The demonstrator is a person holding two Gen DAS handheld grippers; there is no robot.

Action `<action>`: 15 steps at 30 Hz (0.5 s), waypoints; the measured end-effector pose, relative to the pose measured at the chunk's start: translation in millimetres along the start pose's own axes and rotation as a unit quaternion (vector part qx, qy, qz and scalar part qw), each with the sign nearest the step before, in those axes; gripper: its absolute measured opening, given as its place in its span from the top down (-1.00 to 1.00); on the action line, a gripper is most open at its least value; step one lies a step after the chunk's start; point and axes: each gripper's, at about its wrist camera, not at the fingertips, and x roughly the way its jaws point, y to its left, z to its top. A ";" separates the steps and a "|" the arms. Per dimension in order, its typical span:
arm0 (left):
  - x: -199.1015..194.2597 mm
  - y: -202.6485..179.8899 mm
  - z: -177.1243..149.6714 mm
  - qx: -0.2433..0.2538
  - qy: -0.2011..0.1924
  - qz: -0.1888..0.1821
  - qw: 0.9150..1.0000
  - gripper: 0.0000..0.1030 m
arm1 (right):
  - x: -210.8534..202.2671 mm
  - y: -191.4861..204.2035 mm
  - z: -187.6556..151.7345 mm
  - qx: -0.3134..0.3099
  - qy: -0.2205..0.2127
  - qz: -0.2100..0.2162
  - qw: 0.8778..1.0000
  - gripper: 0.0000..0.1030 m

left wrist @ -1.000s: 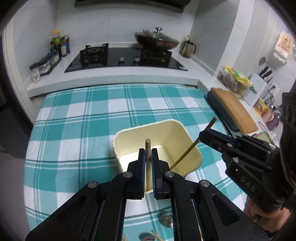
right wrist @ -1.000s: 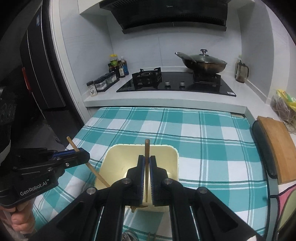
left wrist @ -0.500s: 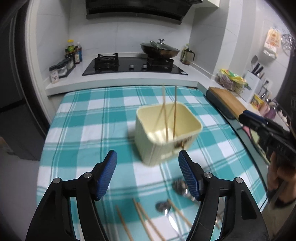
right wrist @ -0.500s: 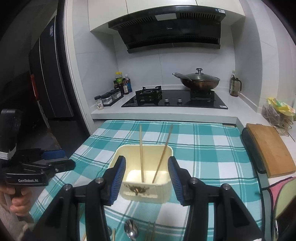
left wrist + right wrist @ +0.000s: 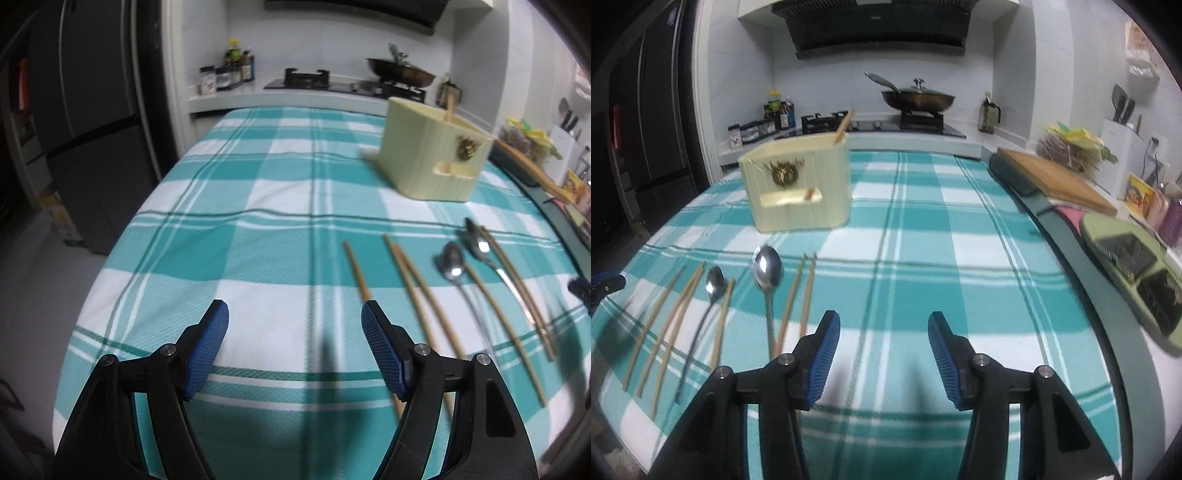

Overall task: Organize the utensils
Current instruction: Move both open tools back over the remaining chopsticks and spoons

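Observation:
A cream utensil holder (image 5: 432,147) stands on the teal checked cloth (image 5: 258,206) with chopstick ends sticking out of its top; it also shows in the right wrist view (image 5: 798,184). Several wooden chopsticks (image 5: 424,291) and two metal spoons (image 5: 452,264) lie in a row on the cloth near the front; the right wrist view shows these chopsticks (image 5: 676,314) and a spoon (image 5: 767,271) too. My left gripper (image 5: 295,347) is open and empty, low over the cloth left of the row. My right gripper (image 5: 884,350) is open and empty, just right of the row.
A wooden cutting board (image 5: 1060,181) on a dark mat lies along the right counter. A green tray (image 5: 1137,266) sits at the right edge. A stove with a lidded wok (image 5: 916,98) and spice jars (image 5: 757,127) stand behind. A dark fridge (image 5: 85,122) is at left.
Both grippers let go of their chopsticks into the holder, opened, pulled back and dropped low toward the front of the table. The row of loose utensils has come into view.

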 end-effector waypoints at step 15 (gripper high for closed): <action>52.0 20.4 -7.1 -0.026 0.055 0.035 0.998 -0.64 | 34.0 -4.5 -25.6 0.003 0.059 -0.022 0.998 0.00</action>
